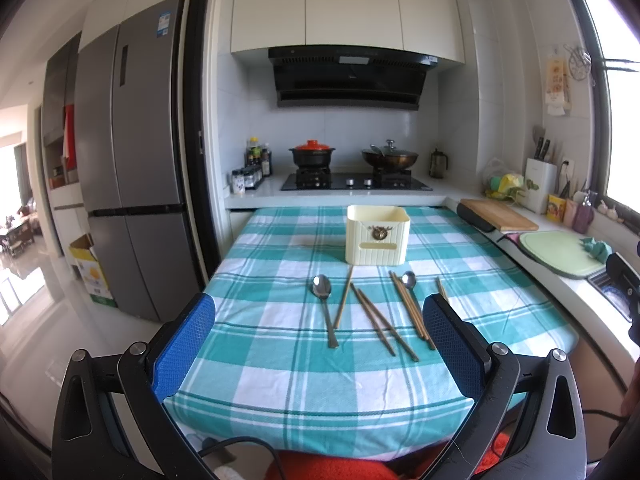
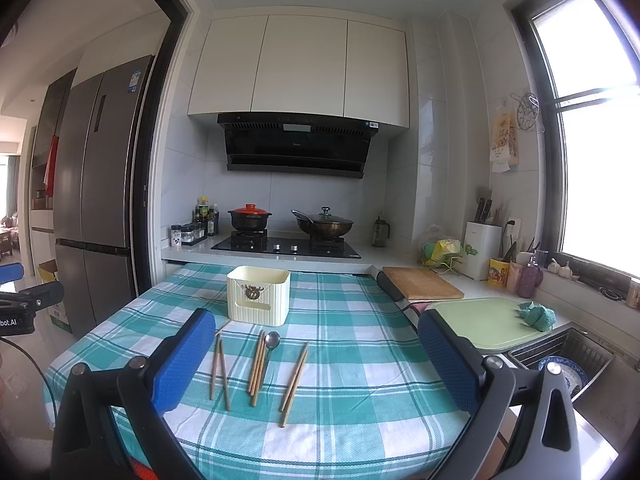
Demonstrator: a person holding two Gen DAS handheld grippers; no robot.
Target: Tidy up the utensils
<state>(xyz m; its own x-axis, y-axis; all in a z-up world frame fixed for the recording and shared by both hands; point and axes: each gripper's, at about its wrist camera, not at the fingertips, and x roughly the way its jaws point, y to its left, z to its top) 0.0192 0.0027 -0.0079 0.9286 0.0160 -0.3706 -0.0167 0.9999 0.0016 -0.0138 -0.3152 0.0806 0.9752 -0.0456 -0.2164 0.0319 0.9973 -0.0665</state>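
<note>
I have both tools spread wide and empty, the left tool (image 1: 320, 344) and the right tool (image 2: 312, 360) hanging above the near edge of the bench (image 1: 280, 380), nothing between the pads of either. The utensils all lie loose on the checked cloth in front of the cream holder (image 1: 378, 236): a large spoon (image 1: 324, 300) on the left, a single chopstick (image 1: 344, 300) just beside it, a crossed pair of chopsticks (image 1: 380, 324) in the middle, another bundle of chopsticks (image 1: 412, 308) with a small spoon (image 1: 409, 279) lying against it, and one more pair (image 2: 294, 384) further right. My worry is the thinness of these things: flat on cloth, a chopstick could roll out from the pads as I close, or I could pinch the cloth along with it and drag the whole layout. Where sticks cross or touch the small spoon, I judge a grab on one would likely nudge its neighbour or lift two at once. The holder looks light, so a long stick dropped in at an angle, or a bump from a finger, could tip or shove it. With both tools working close together, I'd also watch for them colliding.
</note>
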